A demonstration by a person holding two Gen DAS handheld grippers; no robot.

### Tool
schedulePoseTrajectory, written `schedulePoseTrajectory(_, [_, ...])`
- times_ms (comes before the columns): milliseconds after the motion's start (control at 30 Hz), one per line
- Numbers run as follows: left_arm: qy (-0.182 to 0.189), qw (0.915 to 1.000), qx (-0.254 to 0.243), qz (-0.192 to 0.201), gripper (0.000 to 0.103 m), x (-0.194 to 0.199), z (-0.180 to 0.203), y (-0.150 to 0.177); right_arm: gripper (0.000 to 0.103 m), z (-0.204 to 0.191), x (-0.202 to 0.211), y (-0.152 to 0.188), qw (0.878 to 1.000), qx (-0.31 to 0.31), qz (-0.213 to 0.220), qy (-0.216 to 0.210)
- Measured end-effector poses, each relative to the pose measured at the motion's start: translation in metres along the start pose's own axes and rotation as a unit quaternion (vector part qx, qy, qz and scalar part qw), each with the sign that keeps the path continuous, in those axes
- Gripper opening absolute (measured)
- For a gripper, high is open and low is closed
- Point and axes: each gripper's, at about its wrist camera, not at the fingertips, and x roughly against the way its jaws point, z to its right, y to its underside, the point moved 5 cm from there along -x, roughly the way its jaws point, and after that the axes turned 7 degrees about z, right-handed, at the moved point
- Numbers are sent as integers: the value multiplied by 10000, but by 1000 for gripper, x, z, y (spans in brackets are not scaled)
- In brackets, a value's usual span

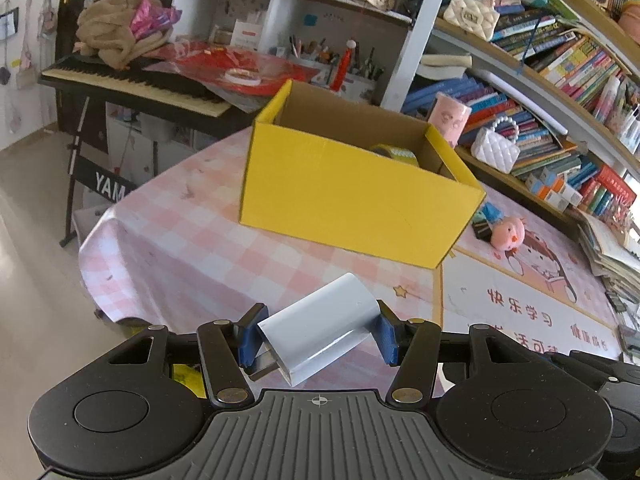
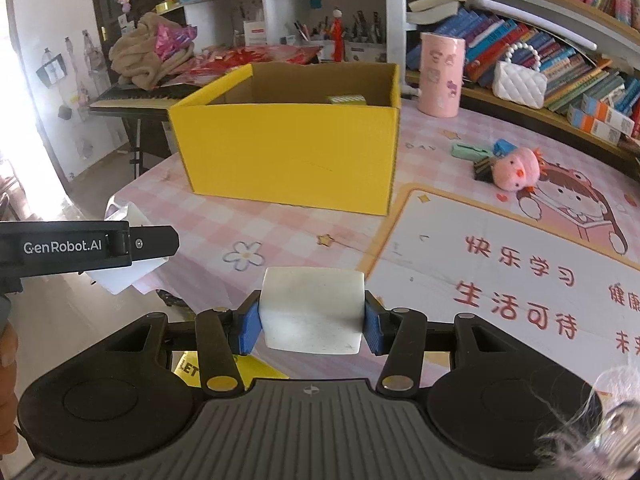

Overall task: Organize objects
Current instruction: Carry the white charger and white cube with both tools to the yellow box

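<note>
My left gripper (image 1: 318,336) is shut on a white plug-in charger (image 1: 324,326), held tilted above the pink checked table (image 1: 192,240), in front of the open yellow cardboard box (image 1: 352,196). A roll of yellow tape (image 1: 396,154) lies inside the box. My right gripper (image 2: 312,322) is shut on a white rounded block (image 2: 314,308), held above the table short of the box (image 2: 288,156). The left gripper's side (image 2: 88,246), with the charger (image 2: 120,276) under it, shows at the left of the right wrist view.
A pink plush chick (image 2: 516,170), a green case (image 2: 470,150) and small dark and blue items lie right of the box. A pink cylinder (image 2: 440,76) stands behind them. Bookshelves (image 2: 560,64) run along the back right. A keyboard piano (image 1: 132,84) stands beyond the table's left edge.
</note>
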Motion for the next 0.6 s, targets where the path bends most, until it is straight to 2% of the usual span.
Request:
schedulePoseTrajectory(133, [21,9999,-25,99,54,0,-3,-5,47,-10,-4,-3,9999,92,-8,-69])
schedulePoseTrajectory(267, [62,9995,-110,289,54,-5,-2,-21,47,-7,-7,-18,9998,136,164,-12])
schedulePoseTrajectory(433, [116,9977,-113,657,54,-23,6,-57,47,14,-16,-54,9986,-28,510,137])
schedulePoseTrajectory(600, [11,9940,-154,1079,54,-47,16,-98,47,36,-37,-106,9953,-92,945,170])
